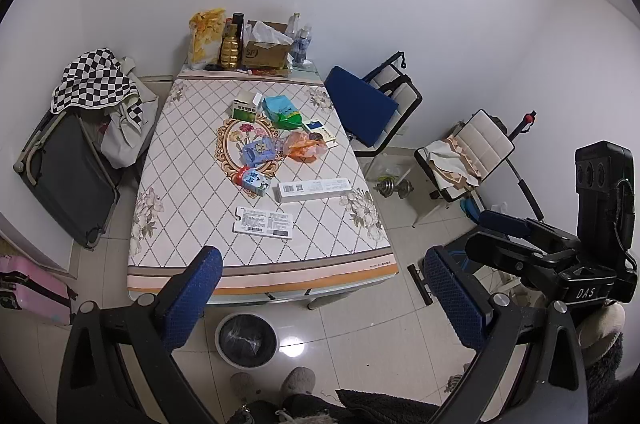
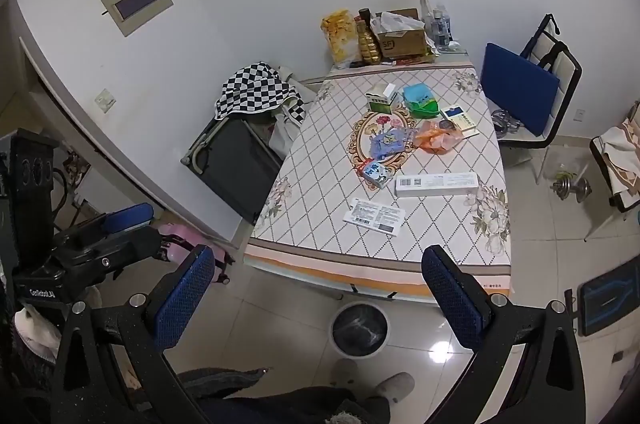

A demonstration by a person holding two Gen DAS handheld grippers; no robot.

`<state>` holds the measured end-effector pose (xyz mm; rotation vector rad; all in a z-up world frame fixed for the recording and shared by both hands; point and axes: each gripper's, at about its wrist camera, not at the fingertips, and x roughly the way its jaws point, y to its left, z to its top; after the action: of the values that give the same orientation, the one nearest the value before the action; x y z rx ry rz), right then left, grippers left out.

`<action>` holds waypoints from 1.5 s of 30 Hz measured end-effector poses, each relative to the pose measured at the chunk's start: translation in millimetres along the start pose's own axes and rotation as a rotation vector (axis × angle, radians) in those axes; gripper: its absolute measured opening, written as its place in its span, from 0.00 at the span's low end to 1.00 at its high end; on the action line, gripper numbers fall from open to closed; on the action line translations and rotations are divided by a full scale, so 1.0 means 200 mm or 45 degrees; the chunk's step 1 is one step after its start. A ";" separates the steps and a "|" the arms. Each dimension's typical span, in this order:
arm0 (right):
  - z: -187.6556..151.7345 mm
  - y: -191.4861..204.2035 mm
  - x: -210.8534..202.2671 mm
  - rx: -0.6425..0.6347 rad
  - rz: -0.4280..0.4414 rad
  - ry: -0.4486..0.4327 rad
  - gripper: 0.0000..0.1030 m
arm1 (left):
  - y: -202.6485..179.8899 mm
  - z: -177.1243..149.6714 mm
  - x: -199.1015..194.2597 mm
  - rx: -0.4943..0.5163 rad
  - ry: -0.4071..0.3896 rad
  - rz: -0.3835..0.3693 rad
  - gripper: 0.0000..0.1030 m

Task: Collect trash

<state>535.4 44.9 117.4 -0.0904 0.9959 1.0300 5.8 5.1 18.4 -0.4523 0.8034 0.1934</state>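
Black-lined bin (image 1: pixel 247 340) on floor by table (image 1: pixel 192 224) | cardboard box (image 1: pixel 267 54) holds crumpled paper | both fingers spread wide, empty

We see a worktop (image 1: pixel 192 224) covered in smooth printed cloth with a quilted diamond pattern, strewn with matt cardboard cartons, among them a long white box (image 1: pixel 314 189), a flat paper label sheet (image 1: pixel 264 221) and a crinkled, glossy orange plastic bag (image 1: pixel 306 146). Glossy floor tiles (image 1: pixel 348 336) throw back the ceiling light around a white plastic bin (image 1: pixel 247 340) lined with shiny black film. Our left gripper (image 1: pixel 324 298) and right gripper (image 2: pixel 320 298) wear rough, dimpled blue rubber on fingers (image 1: pixel 192 298) of matt black plastic, fastened with bright metal bolts. A metal dumbbell (image 1: pixel 394 187) gleams dully.
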 end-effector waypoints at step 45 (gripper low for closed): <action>0.00 0.00 0.00 0.002 0.004 -0.004 1.00 | -0.09 0.04 0.01 0.014 -0.009 -0.008 1.00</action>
<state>535.4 46.0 117.1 -0.0862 0.9943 1.0316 18.7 -7.8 26.7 -0.4438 0.7956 0.1847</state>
